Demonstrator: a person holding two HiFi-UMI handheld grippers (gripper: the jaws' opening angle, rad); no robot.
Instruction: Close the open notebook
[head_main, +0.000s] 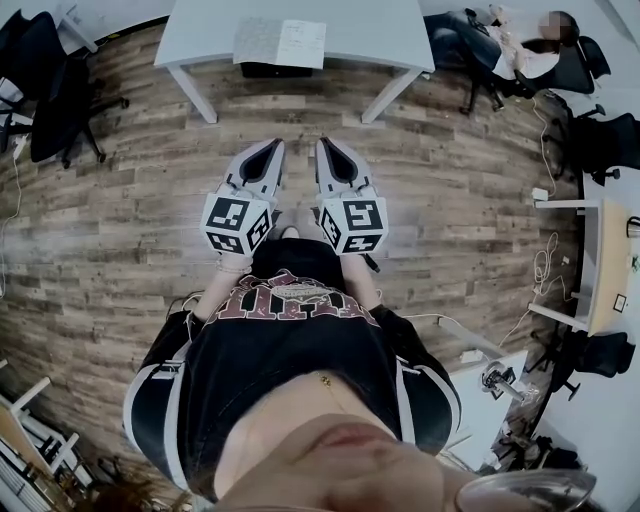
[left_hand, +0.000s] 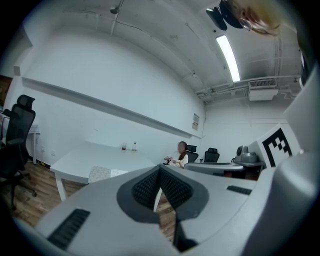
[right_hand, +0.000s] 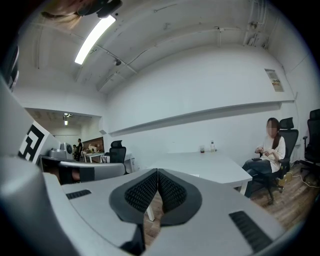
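Close before the person's chest, the left gripper (head_main: 266, 152) and right gripper (head_main: 332, 150) are being held side by side above the floor (head_main: 120, 220), jaws closed on nothing. Farther ahead, the notebook (head_main: 280, 43) is being carried, open, by the white surface (head_main: 200, 30).

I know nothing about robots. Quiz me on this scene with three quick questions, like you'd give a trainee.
1. True or false: the notebook on the white table lies open.
2. The jaws of the left gripper and right gripper are: A) wide apart, B) together and empty, C) clamped on the notebook.
3. Fill in: between the grippers and the table lies wooden ____.
Key: 1 true; 2 B; 3 floor.
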